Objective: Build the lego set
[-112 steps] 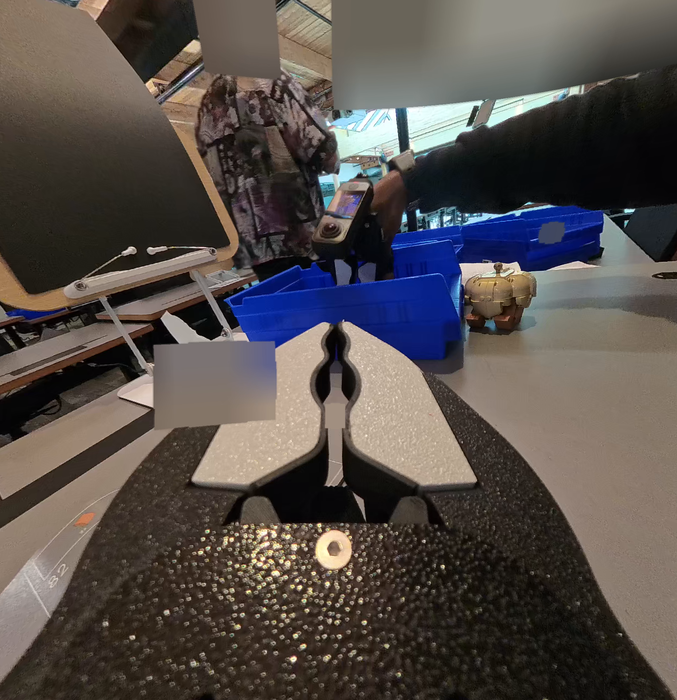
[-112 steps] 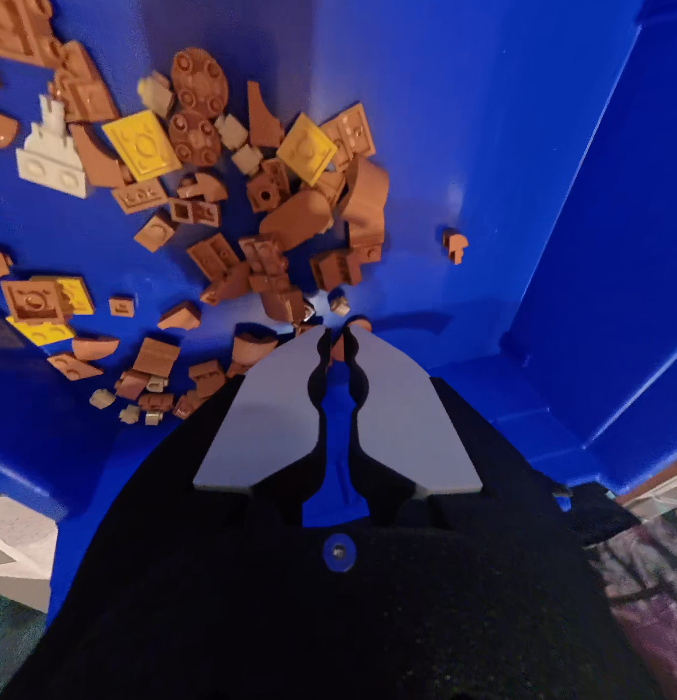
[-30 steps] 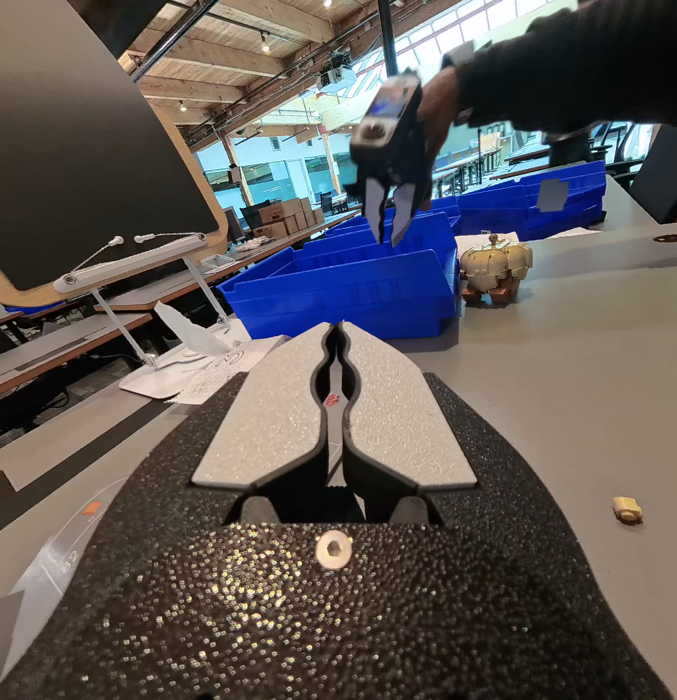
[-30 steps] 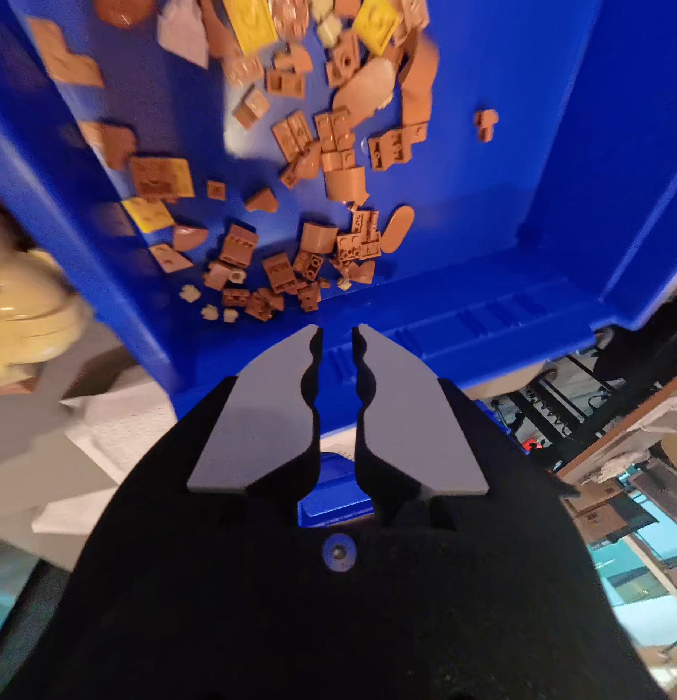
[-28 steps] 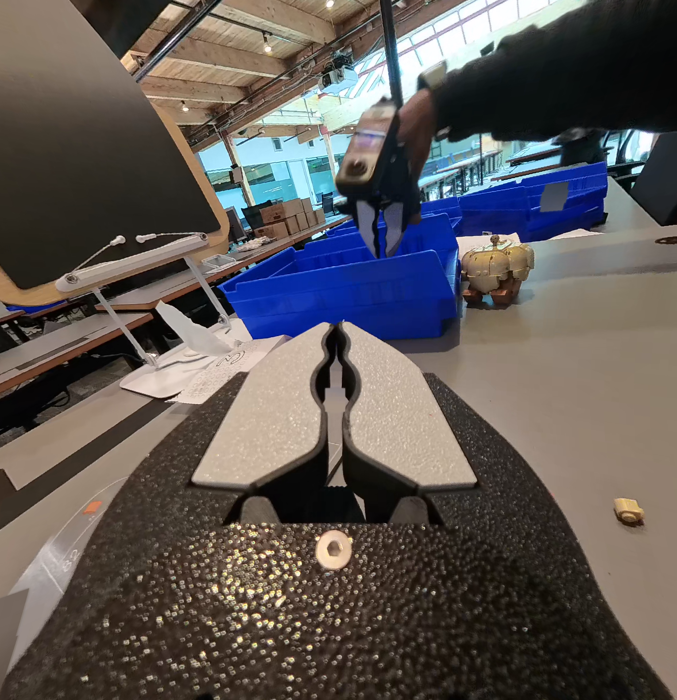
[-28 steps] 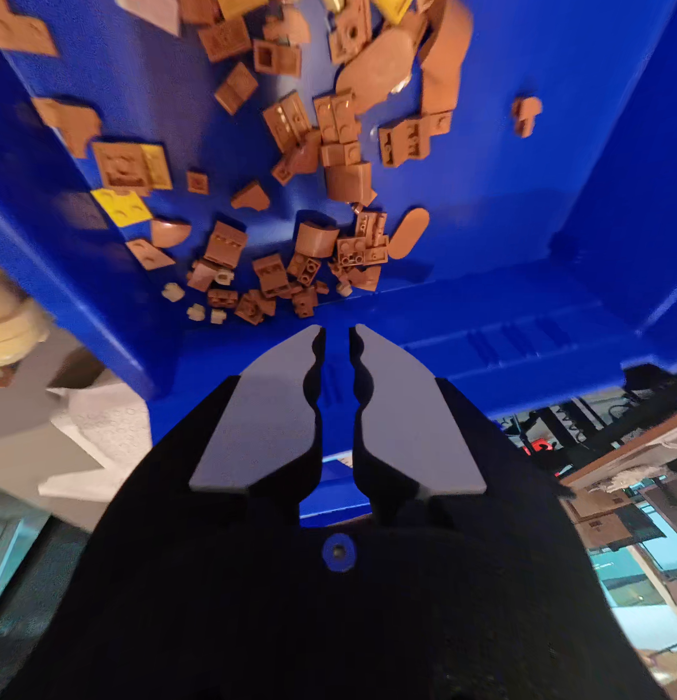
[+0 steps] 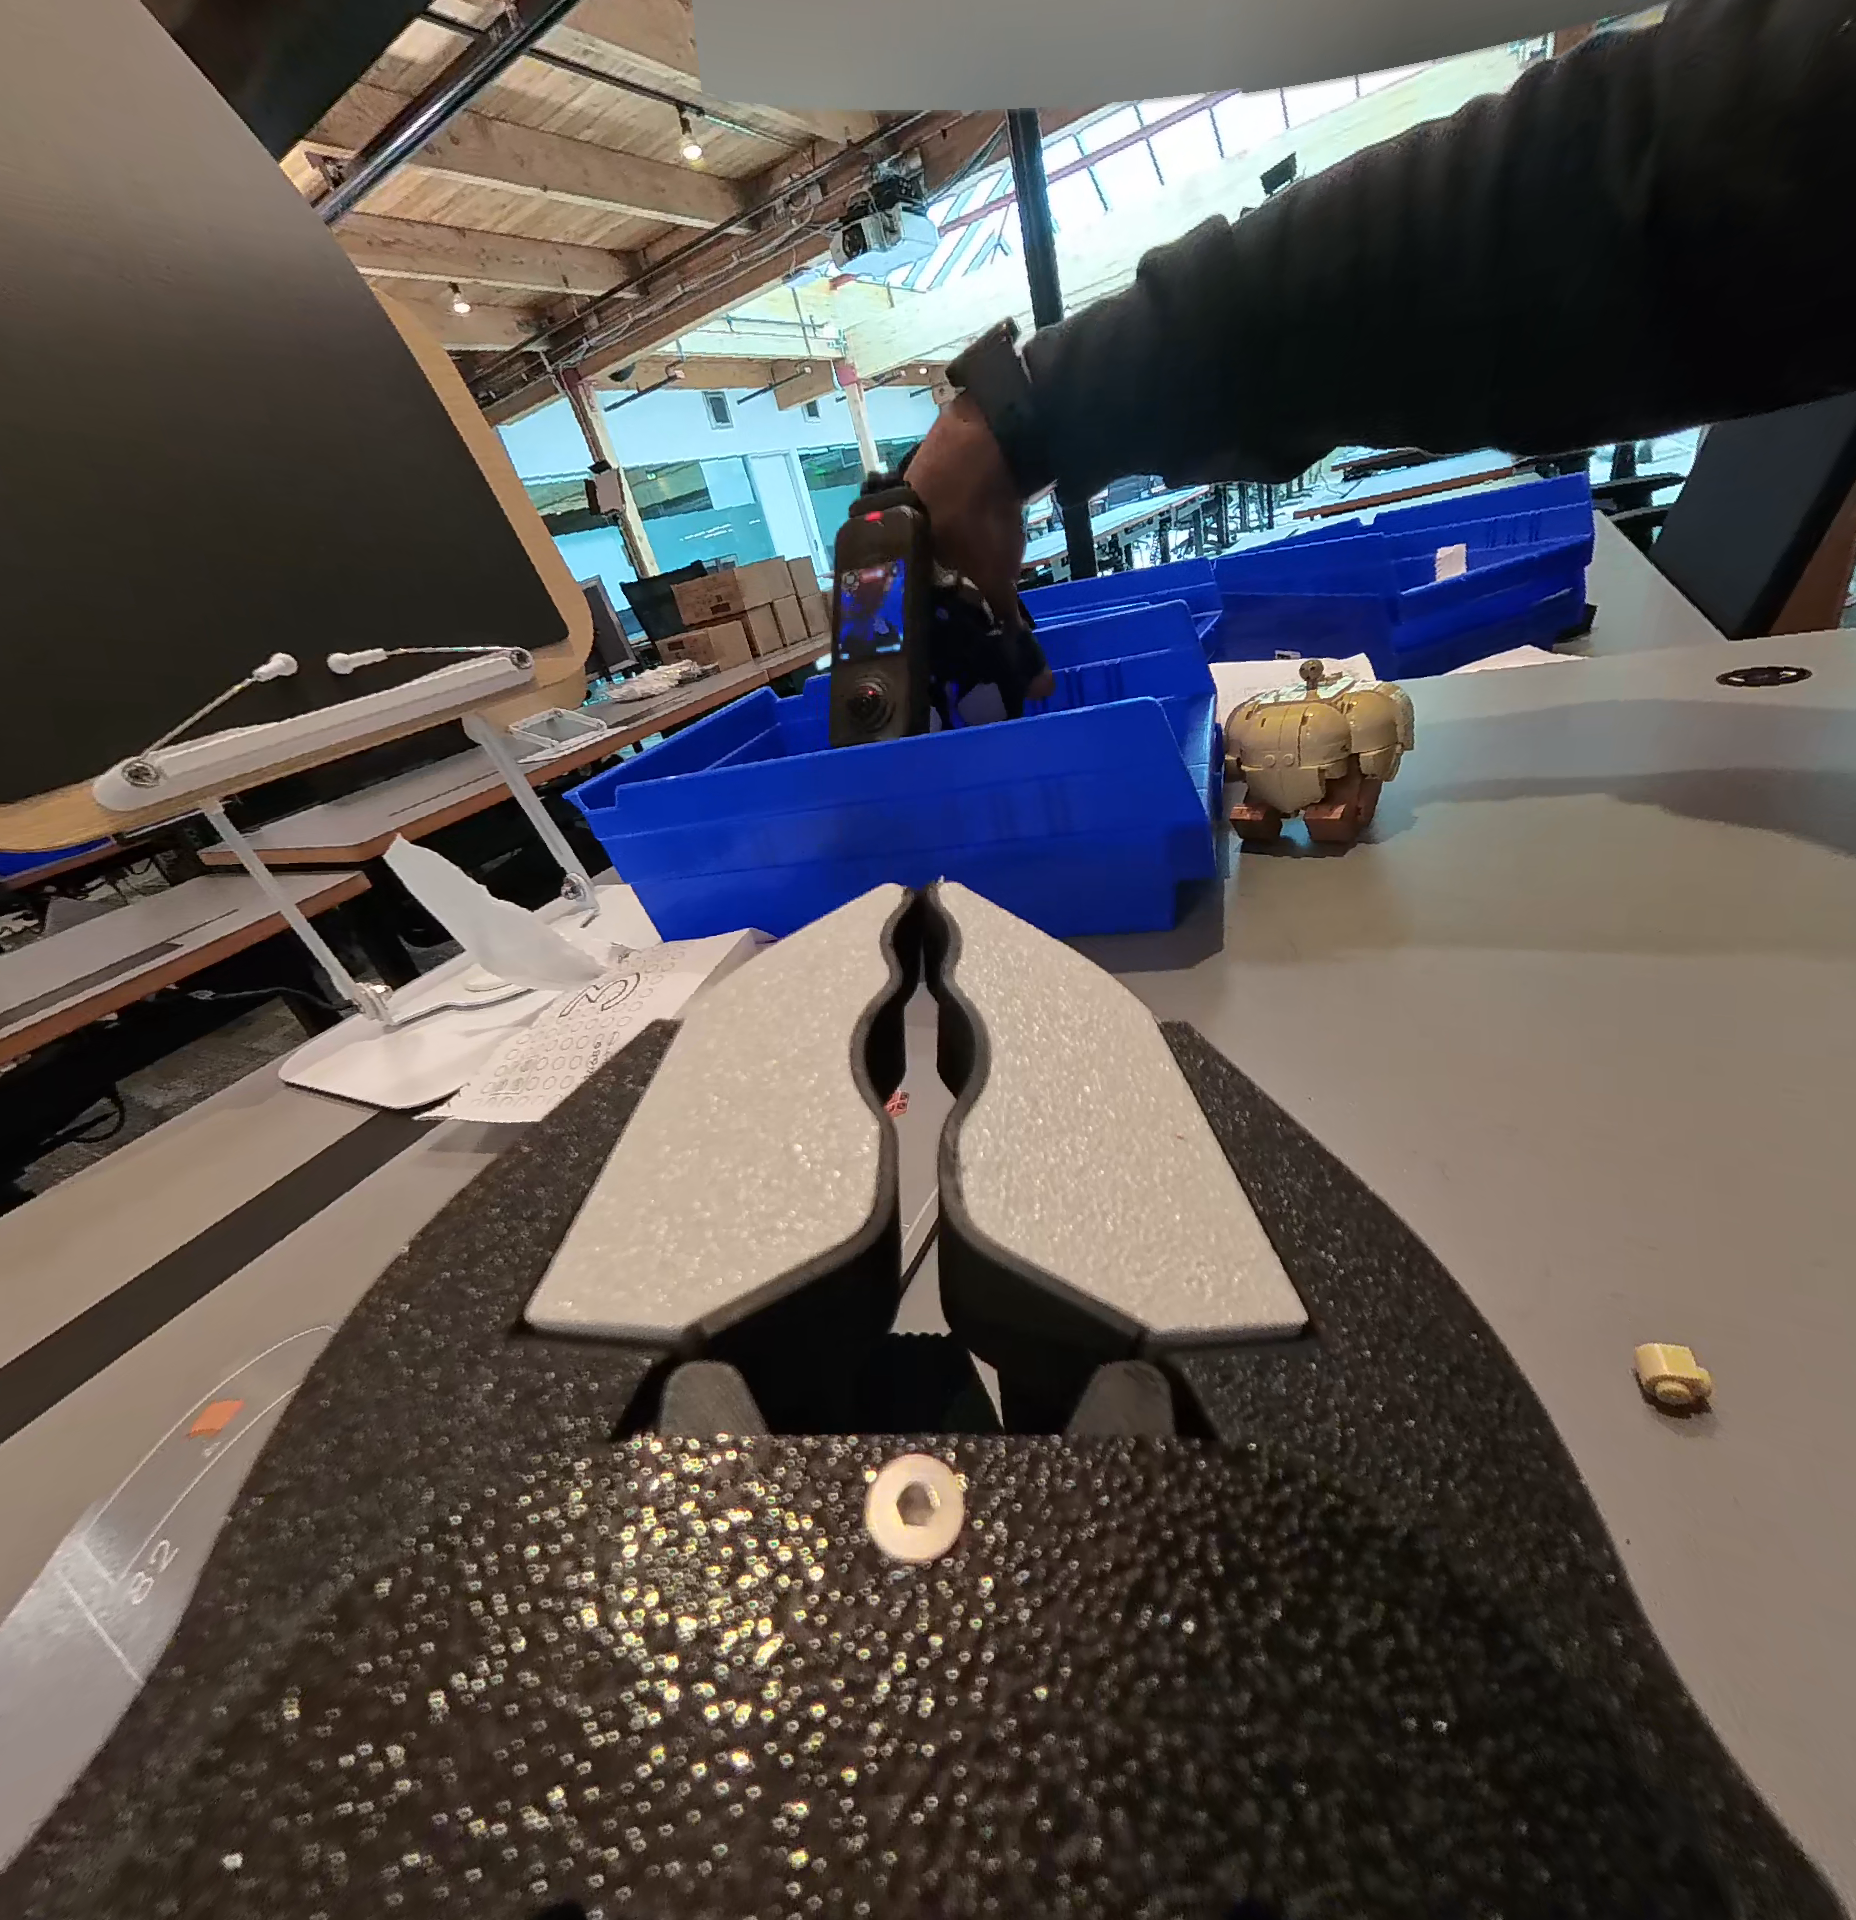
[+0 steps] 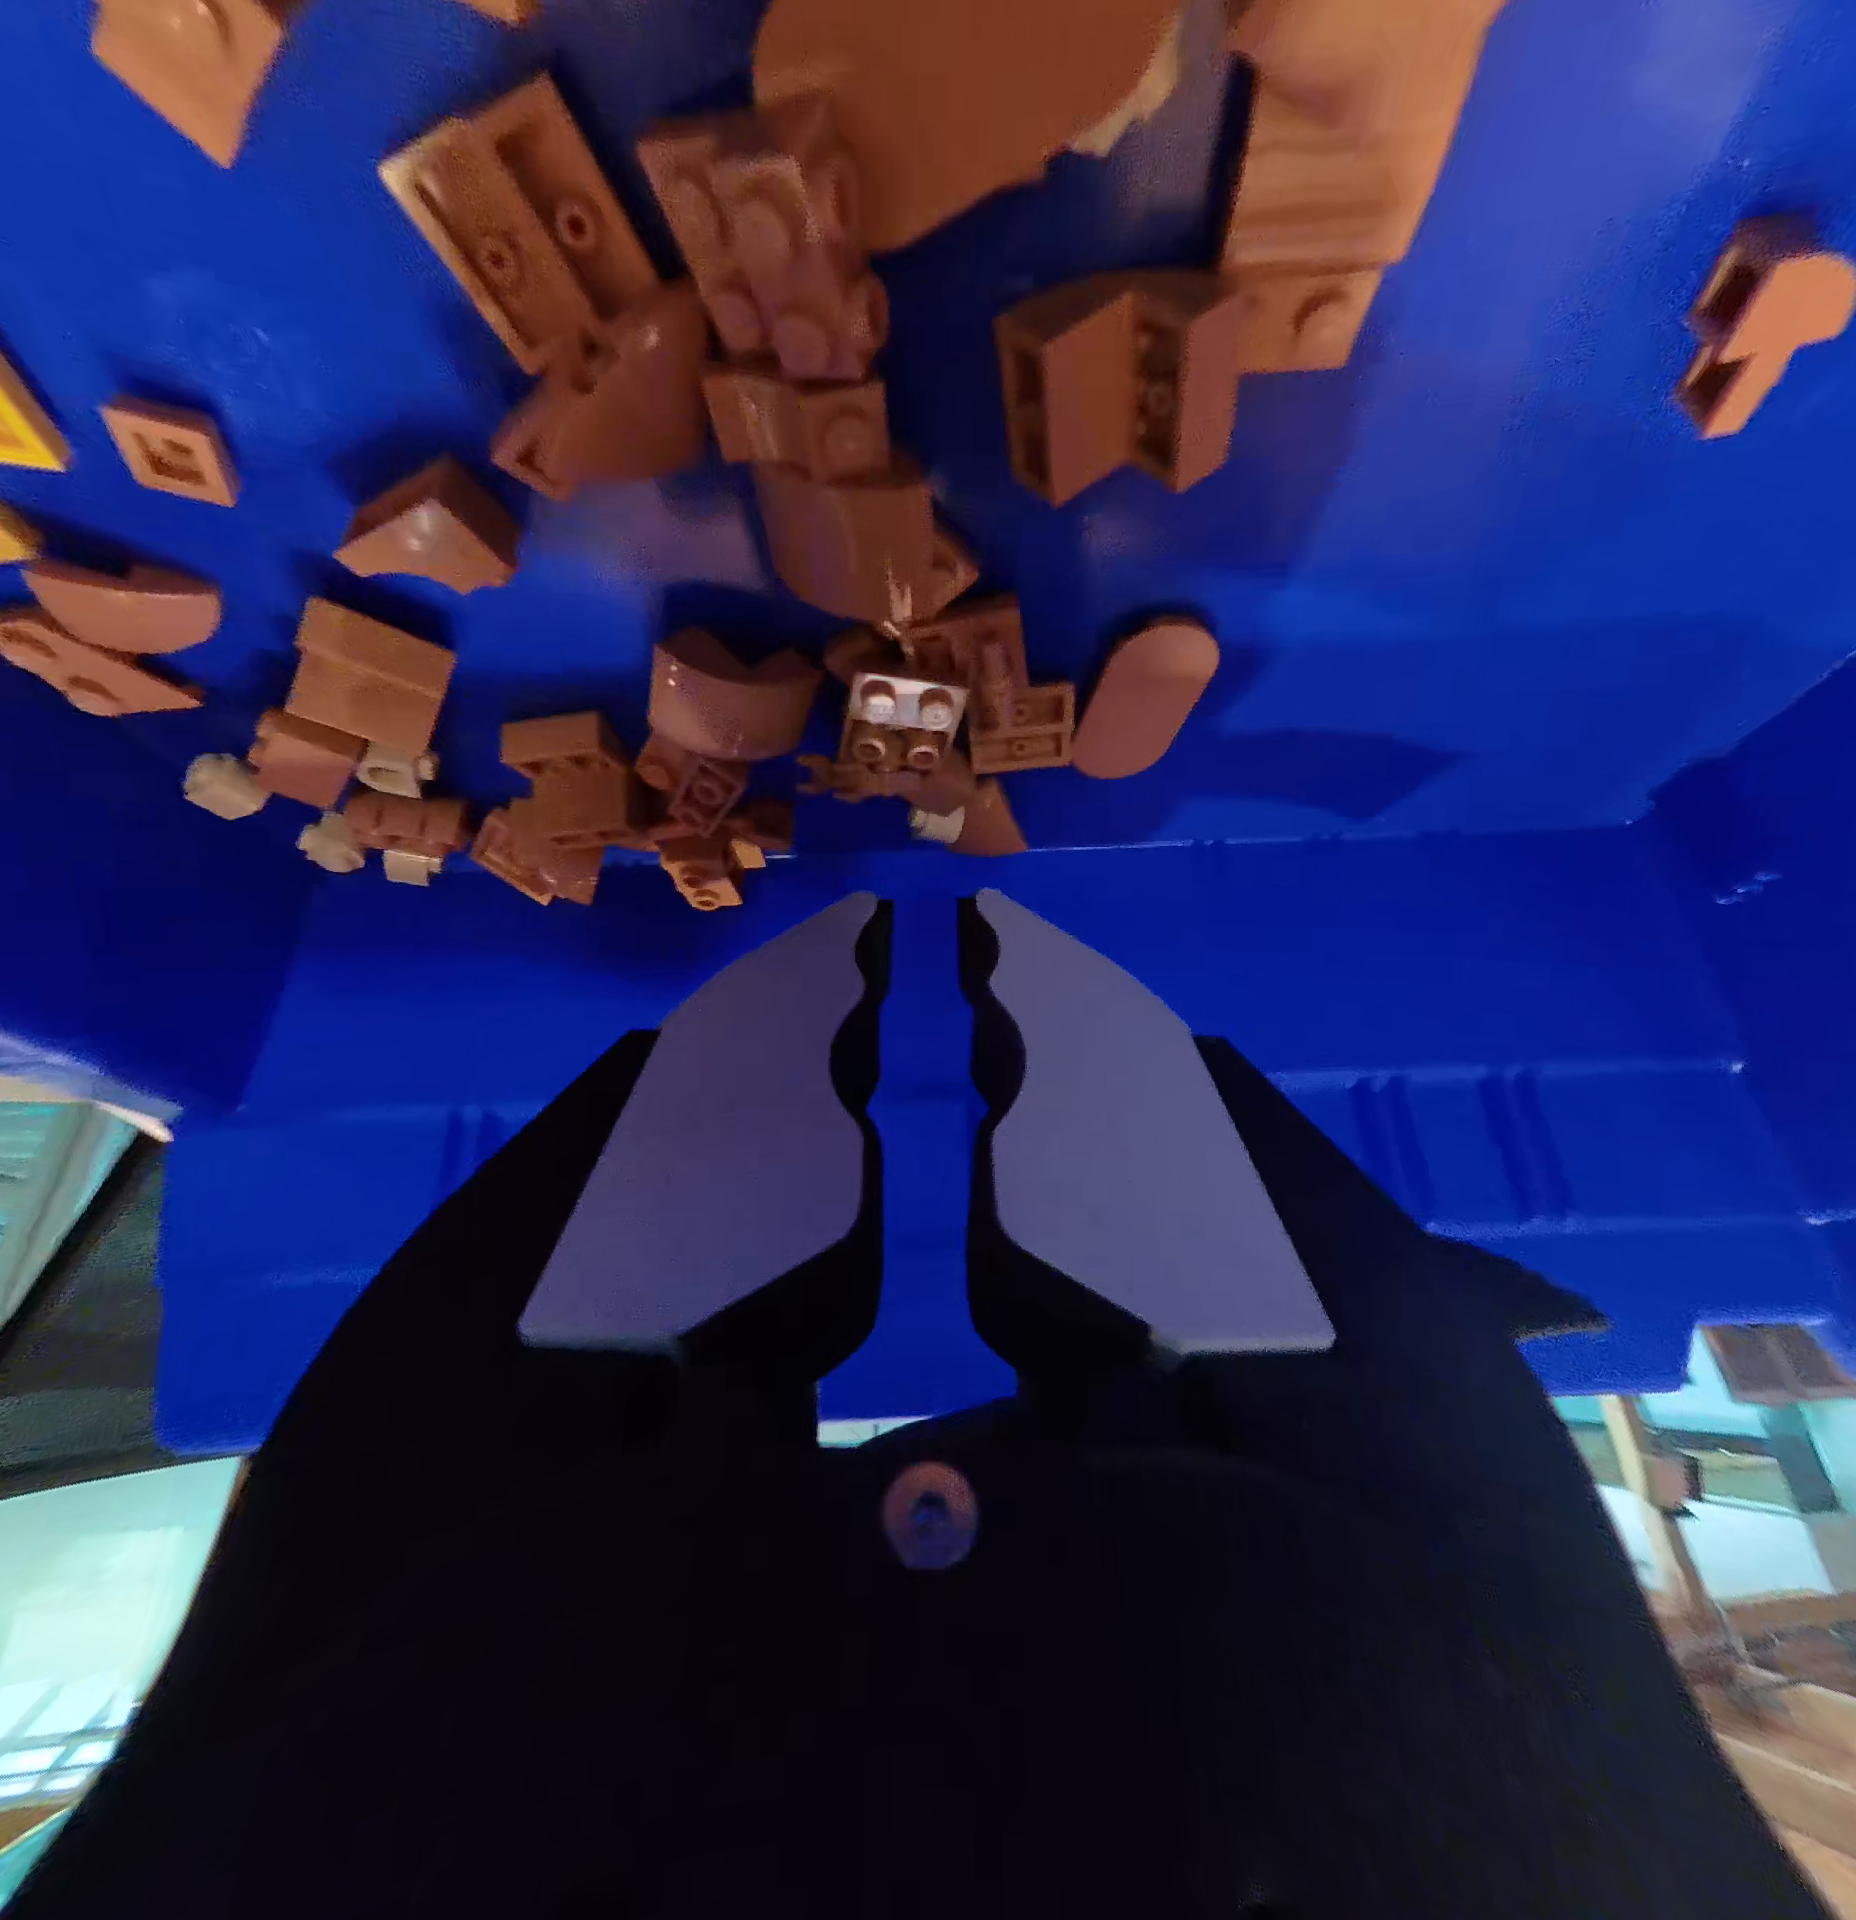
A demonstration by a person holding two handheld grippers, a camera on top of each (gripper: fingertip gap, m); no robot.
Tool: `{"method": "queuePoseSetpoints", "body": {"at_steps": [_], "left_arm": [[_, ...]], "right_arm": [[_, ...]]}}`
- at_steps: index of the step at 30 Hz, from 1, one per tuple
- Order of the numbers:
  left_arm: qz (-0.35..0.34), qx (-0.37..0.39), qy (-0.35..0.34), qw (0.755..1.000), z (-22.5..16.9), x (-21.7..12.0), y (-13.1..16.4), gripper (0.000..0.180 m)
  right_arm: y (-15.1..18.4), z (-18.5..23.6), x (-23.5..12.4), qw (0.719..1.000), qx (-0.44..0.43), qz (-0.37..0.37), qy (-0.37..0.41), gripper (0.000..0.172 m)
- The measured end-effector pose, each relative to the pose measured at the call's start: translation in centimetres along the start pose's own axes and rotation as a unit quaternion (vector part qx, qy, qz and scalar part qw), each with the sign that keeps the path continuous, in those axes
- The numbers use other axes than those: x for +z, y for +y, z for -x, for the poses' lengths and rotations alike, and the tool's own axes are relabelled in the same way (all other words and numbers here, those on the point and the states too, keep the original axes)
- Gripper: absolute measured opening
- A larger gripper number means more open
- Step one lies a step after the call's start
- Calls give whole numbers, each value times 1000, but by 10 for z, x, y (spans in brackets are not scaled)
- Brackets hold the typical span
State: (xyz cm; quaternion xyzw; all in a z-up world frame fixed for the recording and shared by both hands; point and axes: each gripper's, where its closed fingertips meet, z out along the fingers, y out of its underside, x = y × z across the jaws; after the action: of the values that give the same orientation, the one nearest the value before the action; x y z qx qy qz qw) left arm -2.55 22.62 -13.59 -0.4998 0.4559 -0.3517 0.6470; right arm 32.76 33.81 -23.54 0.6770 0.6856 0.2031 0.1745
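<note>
Left tongs [image 7: 921, 896] pressed together above table [image 7: 1526, 1039]; right tongs [image 8: 924, 902] spread over binned bricks [image 8: 799, 416].

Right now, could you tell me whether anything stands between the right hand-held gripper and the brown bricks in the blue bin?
Nothing visible does: the right hand-held gripper, slightly open and empty, points at the brown bricks across bare blue bin plastic.

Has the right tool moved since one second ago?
Yes. The right tool has gone down into the blue bin: the brown bricks look larger and nearer, and its tips are now below the rim.
</note>
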Motion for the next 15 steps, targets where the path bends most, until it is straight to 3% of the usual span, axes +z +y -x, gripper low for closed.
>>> {"method": "queuePoseSetpoints", "body": {"at_steps": [15], "left_arm": [[1, 1, 3, 1000, -1, 0, 0, 0]], "right_arm": [[-5, -3, 9, 1000, -6, 13, -1, 20]]}}
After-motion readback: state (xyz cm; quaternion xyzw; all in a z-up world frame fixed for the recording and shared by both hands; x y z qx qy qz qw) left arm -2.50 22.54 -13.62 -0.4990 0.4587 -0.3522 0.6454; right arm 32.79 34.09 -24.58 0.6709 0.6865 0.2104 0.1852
